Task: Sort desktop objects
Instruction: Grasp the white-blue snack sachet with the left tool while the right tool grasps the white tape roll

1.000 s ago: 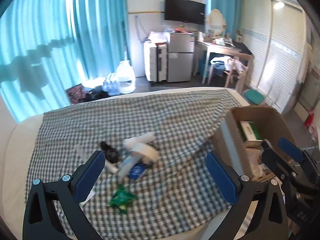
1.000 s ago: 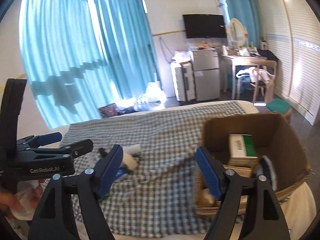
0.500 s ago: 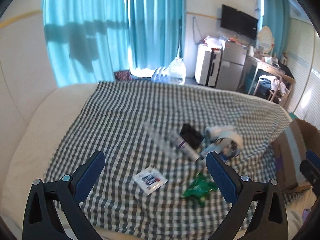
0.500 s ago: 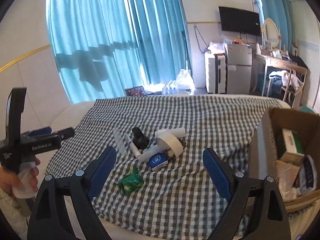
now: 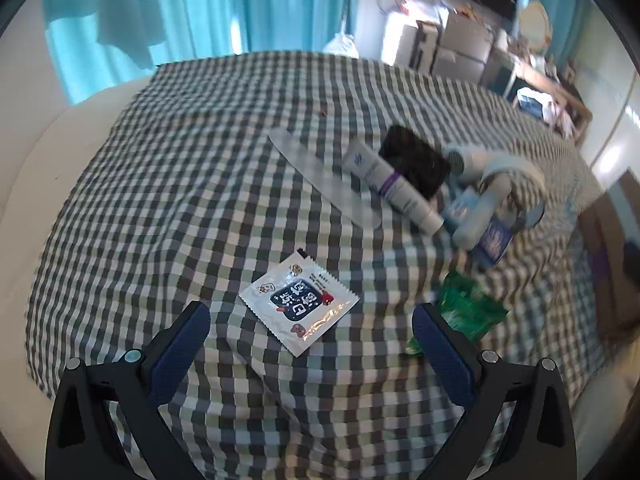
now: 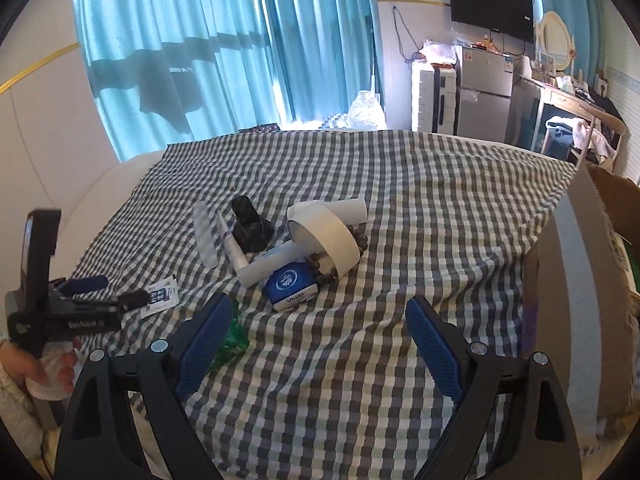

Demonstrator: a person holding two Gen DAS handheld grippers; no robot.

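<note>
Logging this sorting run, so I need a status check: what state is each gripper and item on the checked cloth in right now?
Left gripper: open, empty, over the sachet.
Right gripper: open, empty.
White printed sachet: flat, sealed.
Crumpled green wrapper: lying loose.
White purple-banded tube: lying down.
Blue tissue pack: tilted in the pile.
Brown cardboard box: open.

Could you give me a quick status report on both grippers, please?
Left gripper open, lined up on white sachet. Right gripper open, empty, facing the pile. Green packet beside the sachet, apart.

Teal curtains, wall television — grey fridge
</note>
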